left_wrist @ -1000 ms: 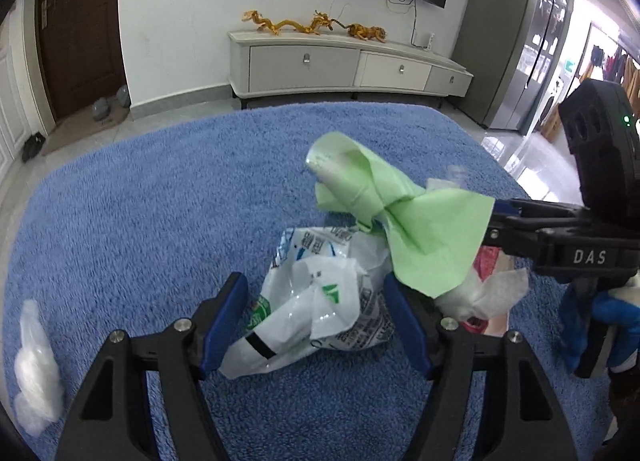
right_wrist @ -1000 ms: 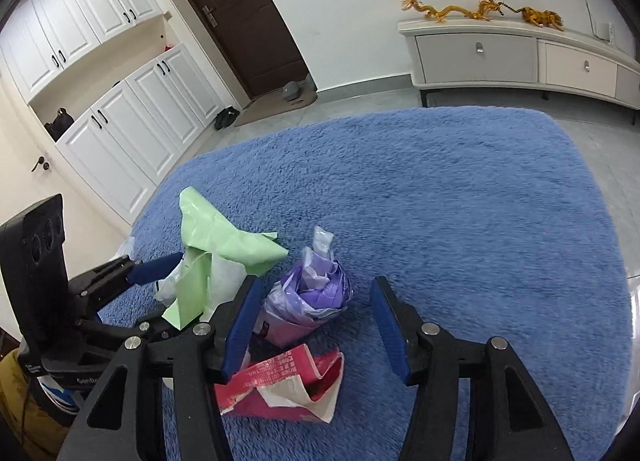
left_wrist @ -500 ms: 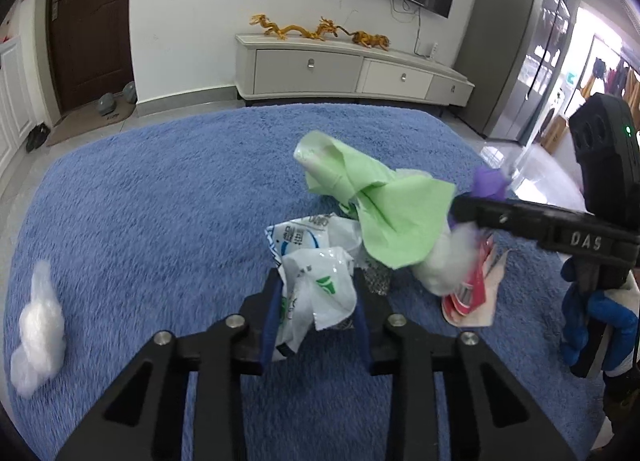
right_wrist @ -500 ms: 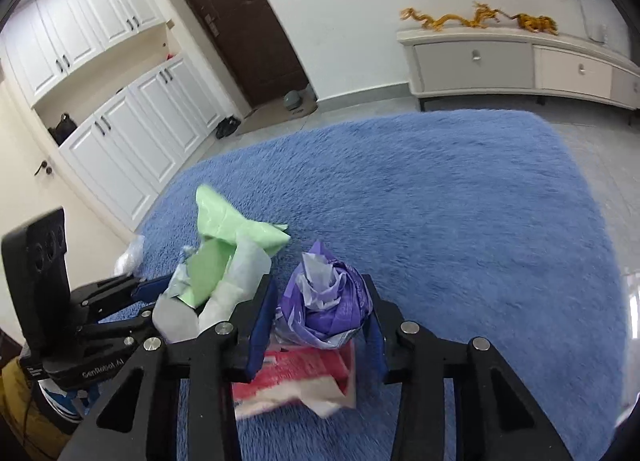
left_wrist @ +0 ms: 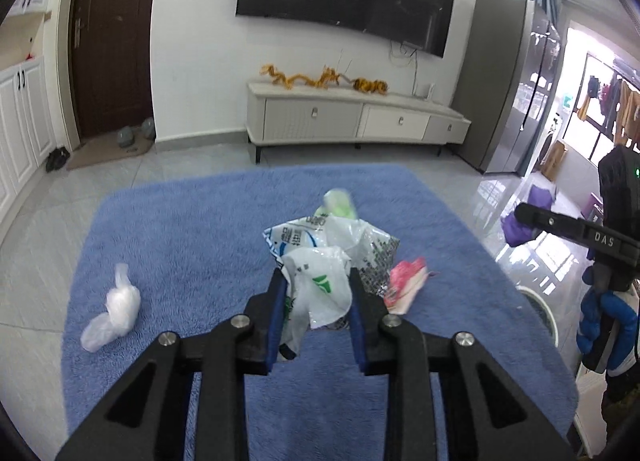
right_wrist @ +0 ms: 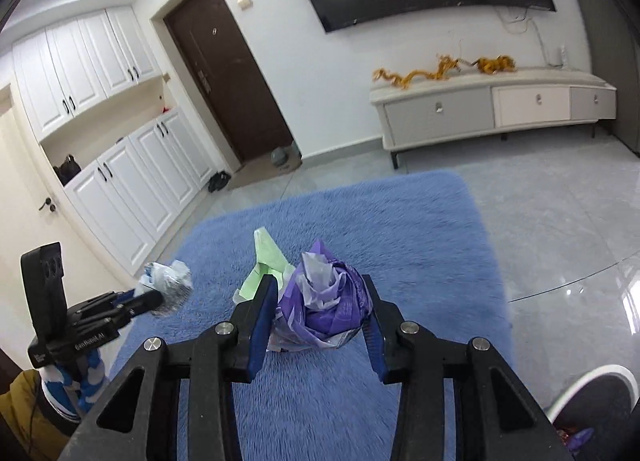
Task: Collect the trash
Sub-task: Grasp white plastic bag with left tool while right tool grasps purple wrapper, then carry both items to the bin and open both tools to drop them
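My left gripper [left_wrist: 318, 281] is shut on a crumpled white plastic wrapper [left_wrist: 320, 261] with green and blue print and holds it above the blue rug [left_wrist: 180, 229]. My right gripper [right_wrist: 318, 293] is shut on a crumpled purple wrapper [right_wrist: 324, 301], also lifted; it shows at the right of the left wrist view [left_wrist: 516, 229]. A green paper [right_wrist: 266, 261] lies on the rug beyond the right gripper. A red-and-white wrapper [left_wrist: 406, 281] and a small white plastic bag [left_wrist: 114, 311] lie on the rug.
A low white TV cabinet [left_wrist: 352, 121] with gold dragon figures stands against the far wall under a TV. White cupboards [right_wrist: 120, 189] and a dark door [right_wrist: 228, 77] are at the left. Glossy tile floor [right_wrist: 560, 221] surrounds the rug. A shoe [right_wrist: 596, 401] is at bottom right.
Both grippers closed on their wrappers a second ago and have since lifted them well above the rug. The green paper and red wrapper stayed on the rug.
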A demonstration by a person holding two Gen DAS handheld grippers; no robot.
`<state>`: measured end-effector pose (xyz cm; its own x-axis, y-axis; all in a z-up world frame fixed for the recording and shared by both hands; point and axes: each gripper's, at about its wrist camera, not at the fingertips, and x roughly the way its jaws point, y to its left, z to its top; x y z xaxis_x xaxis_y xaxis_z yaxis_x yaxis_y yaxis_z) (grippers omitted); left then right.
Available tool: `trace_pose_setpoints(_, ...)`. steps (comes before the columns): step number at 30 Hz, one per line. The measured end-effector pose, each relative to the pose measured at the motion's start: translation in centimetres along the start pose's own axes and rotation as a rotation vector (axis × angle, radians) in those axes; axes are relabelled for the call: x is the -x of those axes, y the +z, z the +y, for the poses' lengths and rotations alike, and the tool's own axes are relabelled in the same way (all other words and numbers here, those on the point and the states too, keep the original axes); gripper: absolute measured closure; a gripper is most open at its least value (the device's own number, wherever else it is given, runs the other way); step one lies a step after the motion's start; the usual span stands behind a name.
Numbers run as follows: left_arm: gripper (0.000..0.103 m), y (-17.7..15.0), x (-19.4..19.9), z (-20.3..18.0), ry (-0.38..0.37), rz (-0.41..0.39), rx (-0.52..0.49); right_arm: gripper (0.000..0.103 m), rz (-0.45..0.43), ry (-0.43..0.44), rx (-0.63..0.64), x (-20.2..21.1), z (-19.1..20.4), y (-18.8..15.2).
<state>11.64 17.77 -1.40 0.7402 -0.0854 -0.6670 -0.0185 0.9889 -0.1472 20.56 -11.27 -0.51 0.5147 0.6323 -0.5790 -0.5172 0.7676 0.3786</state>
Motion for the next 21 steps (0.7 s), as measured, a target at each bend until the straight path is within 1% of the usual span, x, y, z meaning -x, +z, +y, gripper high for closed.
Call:
trace_pose_setpoints(5,0.077,1.6,1.9,-4.5,-0.028,-0.034,-0.049,0.065,-0.072,-0.049,-0.011,5.5,-2.5,-0.4)
trace_pose_setpoints(10,0.077,2.5,1.1,-10.8,-0.094,-0.022,-0.118,0.065,-0.120,-0.133,-0.052,10.4,-7.0,-2.0)
trace_pose_setpoints(12,0.077,2.8,0.1,-13.6,-0.130,-0.007,-0.148,0.065,-0.123,-0.172,-0.071,11.8,-8.9,-3.0)
trace_pose_setpoints(14,0.077,2.7,-1.5,-17.2,-0.178,0.022,-0.184,0.065,-0.121,-0.219,-0.105,13.1,-11.4,-4.2)
trace_pose_setpoints(16,0.077,2.4,-3.0,-20.5,-0.219,0.052,-0.214,0.065,-0.112,-0.266,-0.150,14.3,-14.2,-5.6)
trace_pose_setpoints(17,0.077,2.1,-4.0,-22.6,-0.245,0.073,-0.235,0.065,-0.109,-0.281,-0.168,14.7,-15.2,-6.1)
trace_pose_setpoints(21,0.077,1.0,-7.2,-28.7,-0.311,0.138,-0.300,0.065,-0.092,-0.341,-0.245,16.1,-19.4,-8.8)
